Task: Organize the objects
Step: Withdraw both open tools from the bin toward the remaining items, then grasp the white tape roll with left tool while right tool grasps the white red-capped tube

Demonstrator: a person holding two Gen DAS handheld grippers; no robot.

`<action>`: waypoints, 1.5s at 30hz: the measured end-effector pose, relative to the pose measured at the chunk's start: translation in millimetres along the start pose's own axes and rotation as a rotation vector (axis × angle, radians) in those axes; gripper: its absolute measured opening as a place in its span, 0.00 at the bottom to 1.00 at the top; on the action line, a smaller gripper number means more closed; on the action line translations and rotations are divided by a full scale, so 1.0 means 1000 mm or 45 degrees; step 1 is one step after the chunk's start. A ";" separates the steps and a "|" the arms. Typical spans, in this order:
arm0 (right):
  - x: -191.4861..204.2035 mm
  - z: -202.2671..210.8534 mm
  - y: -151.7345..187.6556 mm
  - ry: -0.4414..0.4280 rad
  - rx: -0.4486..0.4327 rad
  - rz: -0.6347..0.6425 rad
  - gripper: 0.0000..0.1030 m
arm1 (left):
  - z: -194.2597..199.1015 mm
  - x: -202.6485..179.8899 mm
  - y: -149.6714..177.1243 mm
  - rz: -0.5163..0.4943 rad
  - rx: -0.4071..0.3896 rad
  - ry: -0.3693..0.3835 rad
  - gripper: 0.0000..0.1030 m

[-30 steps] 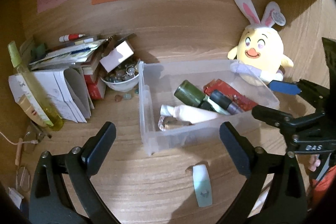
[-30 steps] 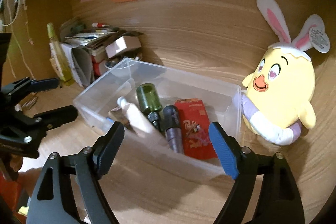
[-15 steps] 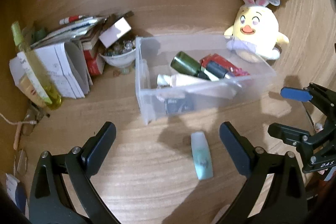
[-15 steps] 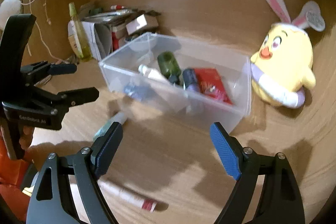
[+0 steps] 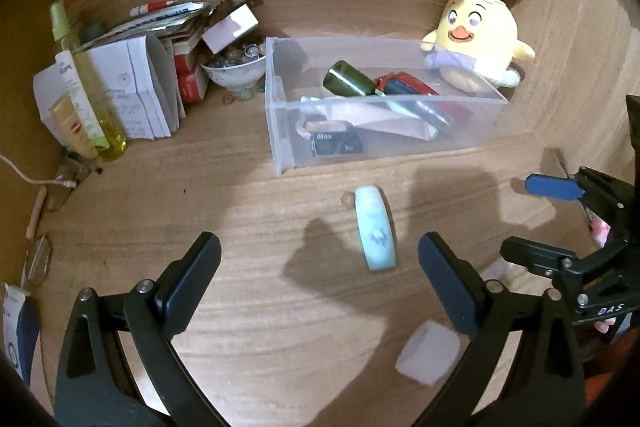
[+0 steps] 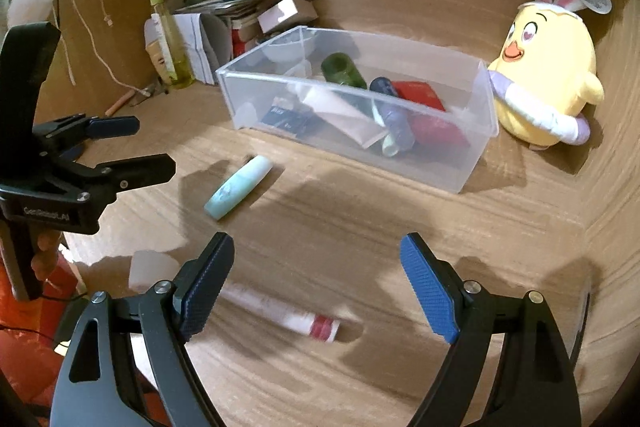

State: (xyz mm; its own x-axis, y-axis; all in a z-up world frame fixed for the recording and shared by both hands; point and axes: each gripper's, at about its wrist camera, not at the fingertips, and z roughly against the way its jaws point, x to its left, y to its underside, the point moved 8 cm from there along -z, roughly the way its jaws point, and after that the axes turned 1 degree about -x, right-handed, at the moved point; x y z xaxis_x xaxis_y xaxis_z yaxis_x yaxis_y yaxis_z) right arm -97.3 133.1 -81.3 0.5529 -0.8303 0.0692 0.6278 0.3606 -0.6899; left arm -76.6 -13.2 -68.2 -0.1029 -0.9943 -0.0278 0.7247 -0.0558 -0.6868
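Both grippers' jaws apart, empty: left gripper (image 5: 318, 263), right gripper (image 6: 318, 279). Mint tube (image 5: 376, 233) lies on tabletop (image 5: 248, 195) just before clear bin (image 5: 280, 131). Only right wrist view shows red-capped tube (image 6: 280, 309); only left shows marble bowl (image 5: 234, 75).

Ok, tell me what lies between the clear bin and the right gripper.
In the right wrist view, only bare wood lies between the clear bin and the open right gripper; the teal tube lies off left.
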 end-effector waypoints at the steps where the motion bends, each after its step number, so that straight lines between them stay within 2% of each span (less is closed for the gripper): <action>1: 0.002 0.000 0.002 0.000 0.003 0.000 0.81 | 0.001 -0.001 0.002 0.001 0.003 0.003 0.97; 10: 0.015 -0.012 0.021 -0.023 0.071 0.019 0.81 | 0.016 -0.011 0.024 -0.006 0.014 0.024 0.97; 16: 0.014 -0.023 0.028 0.011 0.098 0.036 0.80 | 0.016 -0.020 0.039 -0.041 0.055 0.040 0.97; 24: 0.019 -0.017 0.031 -0.043 0.089 0.041 0.79 | 0.010 -0.037 0.058 -0.079 0.115 0.118 0.97; 33: 0.025 -0.024 0.036 -0.022 0.127 0.089 0.56 | 0.002 -0.046 0.061 -0.077 0.111 0.181 0.97; 37: 0.023 -0.025 0.034 -0.014 0.121 0.084 0.48 | -0.008 -0.040 0.065 -0.057 0.138 0.156 0.97; 38: 0.022 -0.026 0.033 -0.008 0.119 0.083 0.45 | -0.010 -0.039 0.066 -0.044 0.146 0.165 0.96; 41: 0.021 -0.027 0.032 0.000 0.113 0.088 0.35 | -0.012 -0.038 0.068 -0.045 0.145 0.163 0.80; 45: 0.023 -0.029 0.030 0.012 0.109 0.101 0.28 | -0.010 -0.038 0.069 -0.069 0.125 0.162 0.58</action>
State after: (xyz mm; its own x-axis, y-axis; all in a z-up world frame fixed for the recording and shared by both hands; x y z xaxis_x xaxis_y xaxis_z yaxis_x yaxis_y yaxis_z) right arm -81.6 113.1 -121.1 0.5981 -0.8014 0.0097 0.6269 0.4602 -0.6286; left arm -29.9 21.6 -121.7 -0.2248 -0.9704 -0.0884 0.7781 -0.1242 -0.6157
